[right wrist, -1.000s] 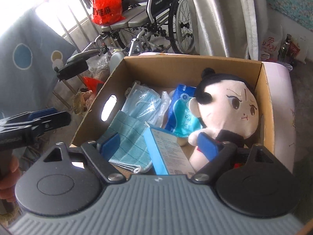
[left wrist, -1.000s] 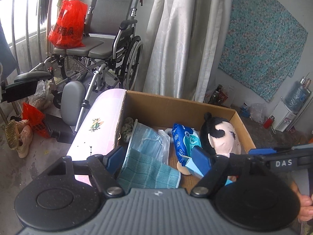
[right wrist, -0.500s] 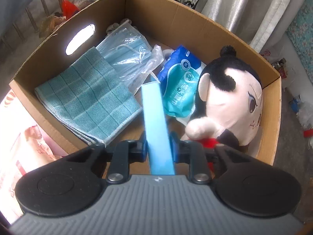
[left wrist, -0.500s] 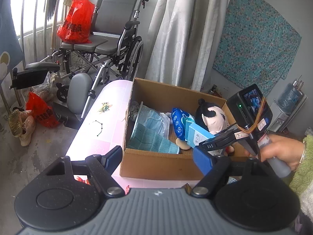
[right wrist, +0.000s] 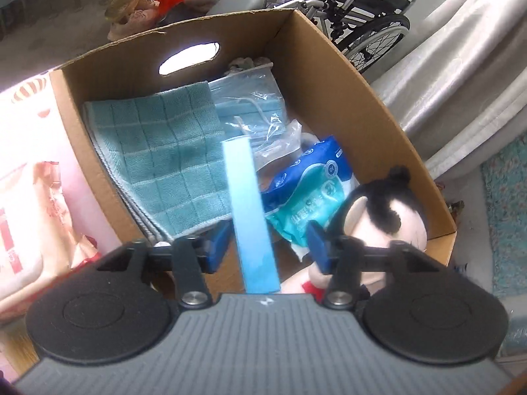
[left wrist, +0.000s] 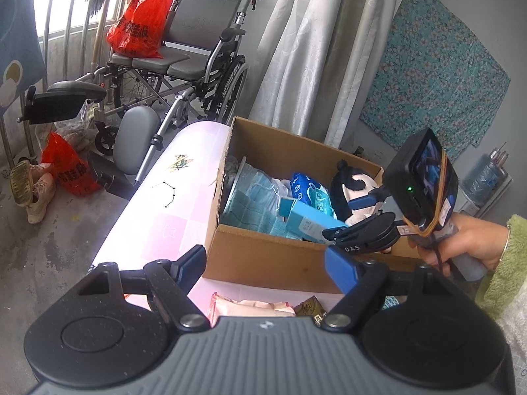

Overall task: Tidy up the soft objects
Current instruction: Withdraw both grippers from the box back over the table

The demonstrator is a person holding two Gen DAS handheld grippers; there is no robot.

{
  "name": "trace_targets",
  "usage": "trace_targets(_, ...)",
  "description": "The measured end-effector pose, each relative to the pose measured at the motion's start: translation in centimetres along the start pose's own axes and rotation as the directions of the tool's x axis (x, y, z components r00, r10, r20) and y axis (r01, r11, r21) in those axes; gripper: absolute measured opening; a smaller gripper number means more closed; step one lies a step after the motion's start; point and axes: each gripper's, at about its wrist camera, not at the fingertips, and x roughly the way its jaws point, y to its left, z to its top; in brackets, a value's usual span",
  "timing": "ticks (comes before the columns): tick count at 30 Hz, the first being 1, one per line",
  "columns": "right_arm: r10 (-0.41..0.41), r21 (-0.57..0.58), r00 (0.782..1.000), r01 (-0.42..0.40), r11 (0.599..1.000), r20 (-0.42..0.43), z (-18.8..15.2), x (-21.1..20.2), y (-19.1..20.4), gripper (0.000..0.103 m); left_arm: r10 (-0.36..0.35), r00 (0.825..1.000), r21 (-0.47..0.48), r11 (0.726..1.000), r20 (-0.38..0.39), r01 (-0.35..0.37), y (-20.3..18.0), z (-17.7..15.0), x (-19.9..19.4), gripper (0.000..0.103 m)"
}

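Working at a pink patterned counter in a cluttered room, with a grey wheelchair parked by pale curtains and a teal flowered cloth hanging on the wall. Aiming the right claw steeply down into an open brown cardboard box that is sitting on the counter. Opening its jaws around a slim light-blue carton, which is standing on edge between the pads, neither pad pressing on it. Leaning that carton in the box between a folded teal checked cloth and a blue plastic tissue pack, with a clear bag of blue face masks behind and a black-haired plush doll off to the right. Judging the carton as light thin card, stiff across its broad faces but easily dented, so probably best pinched gently across the broad faces near the middle, not at a corner. Holding the left claw wide apart and empty just in front of the box's near wall, above a peach-pink soft packet lying on the counter. Expecting that packet to be squashy with a slippery wrapper, likely needing a grip across its middle.
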Motion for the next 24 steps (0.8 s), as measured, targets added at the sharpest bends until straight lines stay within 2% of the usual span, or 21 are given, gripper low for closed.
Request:
trace_targets(1,0.02,0.029,1.0,-0.02,0.999,0.024,-0.3,-0.8,-0.3,0.075,-0.001,1.0,-0.002,1.0,-0.004,0.001,0.0,-0.2,-0.1,0.08)
trace_targets(5,0.057,0.141,0.996,-0.067,0.988,0.073,-1.7,-4.0,-1.7,0.076,-0.005,1.0,-0.001,1.0,-0.011,0.004,-0.3,-1.1,-0.6,0.08)
trace_targets(9,0.094,0.305,0.979,-0.146,0.941,0.179,-4.8,-9.2,-3.6,0.076,-0.008,1.0,-0.002,1.0,-0.007,0.008,-0.9,-2.0,-1.6,0.08)
trace_targets(12,0.128,0.455,0.95,-0.252,0.854,0.285,-8.6,-13.5,-4.8,0.08,-0.012,1.0,0.008,1.0,-0.013,0.012,-1.4,-2.8,-2.3,0.081)
trace_targets(15,0.149,0.573,0.916,-0.354,0.74,0.373,-13.9,-17.2,-4.5,0.084,-0.022,0.999,0.021,1.0,-0.029,0.022,-2.0,-3.7,-3.0,0.085)
trace_targets(17,0.167,0.634,0.901,-0.403,0.66,0.399,-17.5,-18.3,-3.4,0.085,-0.04,0.998,0.025,0.999,-0.041,0.042,-2.3,-4.5,-3.4,0.087)
trace_targets(20,0.198,0.714,0.895,-0.44,0.544,0.4,-23.0,-18.6,-0.6,0.085,-0.063,0.995,0.028,0.997,-0.083,0.065,-2.8,-6.1,-3.5,0.087)
trace_targets(24,0.217,0.803,0.907,-0.42,0.423,0.36,-28.7,-17.5,3.9,0.085,-0.085,0.984,0.053,0.994,-0.154,0.094,-3.6,-9.1,-3.6,0.087)
